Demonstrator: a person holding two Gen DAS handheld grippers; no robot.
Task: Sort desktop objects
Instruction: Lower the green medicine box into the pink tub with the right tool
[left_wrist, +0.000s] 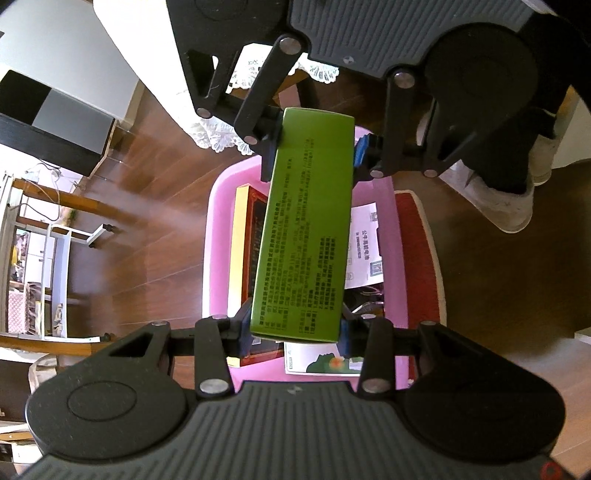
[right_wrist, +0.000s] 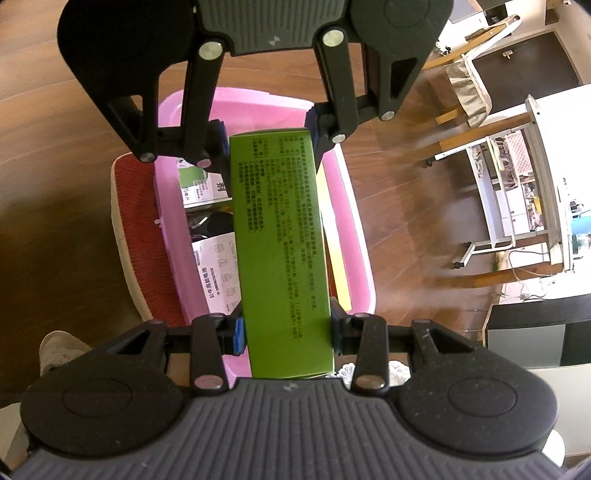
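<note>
**Two grippers hold one green box over a pink bin**

Left wrist view shows a long green cardboard box (left_wrist: 306, 225) with small dark writing on it. The left gripper (left_wrist: 293, 334) is at the bottom of this view. Its blue-padded fingers (left_wrist: 244, 334) press on both sides of the near end of the box, so they are clenched on it. The right gripper (left_wrist: 314, 146) reaches in from the top of the same view. Its fingers squeeze the far end of the box too. So the box is held at both ends, up in the air.

Under the box sits a pink plastic bin (left_wrist: 218, 221) on a brown wooden floor (left_wrist: 147, 240). Inside the bin lies a flat yellow and dark red box (left_wrist: 245, 236) on one side. A white paper box with printed squares (left_wrist: 364, 251) lies on the other side. Another white packet with a green picture (left_wrist: 321, 363) shows near the left gripper. A red mat with a pale edge (left_wrist: 417, 258) lies under the bin, sticking out on one side.

Beside the mat I can see a person's foot in a light grey shoe (left_wrist: 509, 206). A white lace cloth (left_wrist: 218, 136) hangs down from something near the top.

From the right wrist view, the same green box (right_wrist: 282, 254) runs straight away from the camera. The right gripper (right_wrist: 286, 332) grips its near end, and the left gripper (right_wrist: 269, 136) grips the far end. The pink bin (right_wrist: 354, 206) lies below the box here too.
</note>
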